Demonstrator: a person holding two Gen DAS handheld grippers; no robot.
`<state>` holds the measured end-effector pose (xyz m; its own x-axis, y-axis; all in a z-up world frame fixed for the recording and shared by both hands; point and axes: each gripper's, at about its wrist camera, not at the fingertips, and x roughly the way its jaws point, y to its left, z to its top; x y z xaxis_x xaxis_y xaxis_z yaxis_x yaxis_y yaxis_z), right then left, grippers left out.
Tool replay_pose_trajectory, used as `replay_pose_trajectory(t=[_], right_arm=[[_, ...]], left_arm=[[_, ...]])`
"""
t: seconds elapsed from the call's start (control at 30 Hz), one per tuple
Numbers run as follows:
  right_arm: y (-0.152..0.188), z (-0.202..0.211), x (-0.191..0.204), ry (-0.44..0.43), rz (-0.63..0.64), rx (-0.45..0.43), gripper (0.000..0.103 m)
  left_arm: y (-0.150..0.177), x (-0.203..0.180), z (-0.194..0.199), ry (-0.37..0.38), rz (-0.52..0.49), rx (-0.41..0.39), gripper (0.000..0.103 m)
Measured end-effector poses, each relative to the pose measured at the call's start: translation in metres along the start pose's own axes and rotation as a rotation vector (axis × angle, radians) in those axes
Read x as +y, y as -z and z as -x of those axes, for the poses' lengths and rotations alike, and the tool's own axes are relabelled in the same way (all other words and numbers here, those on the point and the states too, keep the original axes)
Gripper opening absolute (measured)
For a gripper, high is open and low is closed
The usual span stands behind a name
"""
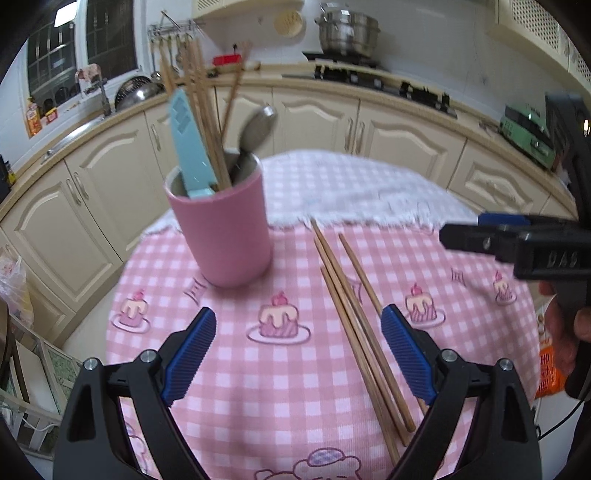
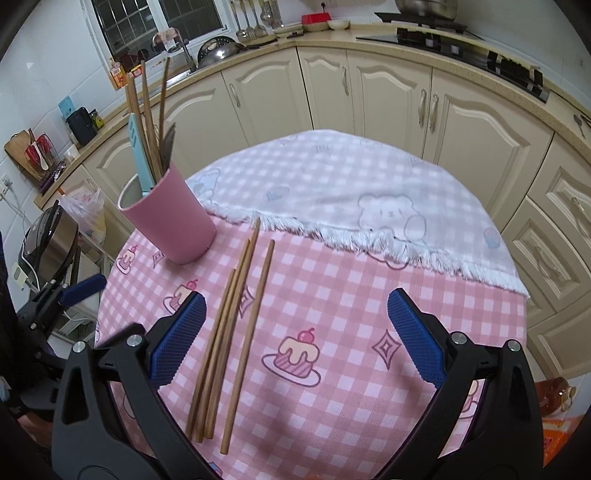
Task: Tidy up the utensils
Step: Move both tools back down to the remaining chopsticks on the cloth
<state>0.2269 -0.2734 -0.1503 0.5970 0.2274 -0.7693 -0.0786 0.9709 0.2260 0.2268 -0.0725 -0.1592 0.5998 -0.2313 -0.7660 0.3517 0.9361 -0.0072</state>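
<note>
A pink cup [image 1: 223,229] stands on the round table and holds several wooden chopsticks, a light-blue sheathed knife [image 1: 190,147] and a metal spoon [image 1: 255,131]. The cup also shows in the right wrist view [image 2: 171,221]. Several loose wooden chopsticks [image 1: 354,325] lie on the pink checked cloth to the right of the cup, and they show in the right wrist view [image 2: 229,332]. My left gripper [image 1: 299,347] is open and empty above the cloth, with the chopsticks near its right finger. My right gripper [image 2: 295,332] is open and empty, with the chopsticks by its left finger.
A white fringed cloth [image 2: 351,192] covers the far half of the table. Cream kitchen cabinets [image 2: 388,92] curve round behind, with a sink, a stove and a steel pot [image 1: 349,31]. The right gripper shows at the right edge of the left wrist view [image 1: 480,240].
</note>
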Motion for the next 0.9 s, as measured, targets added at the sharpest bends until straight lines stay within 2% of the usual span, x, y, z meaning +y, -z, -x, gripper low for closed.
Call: replay_pose_trajectory(t=[0.2,0.4,0.9], right_arm=[[0.005,-0.007,-0.012,-0.001,-0.030,0.025,0.097],[0.008,-0.015,-0.022,0.004,-0.049,0.047,0.097],[0.007,-0.034,-0.021,0.001,-0.034,0.090,0.097]], left_arm=[[0.014,-0.011,-0.033,-0.016,-0.036,0.099,0.089],[0.024,-0.012,-0.057,-0.040,-0.028,0.168,0.089],[0.017,-0.002,-0.074,-0.036,0.049,0.188,0.090]])
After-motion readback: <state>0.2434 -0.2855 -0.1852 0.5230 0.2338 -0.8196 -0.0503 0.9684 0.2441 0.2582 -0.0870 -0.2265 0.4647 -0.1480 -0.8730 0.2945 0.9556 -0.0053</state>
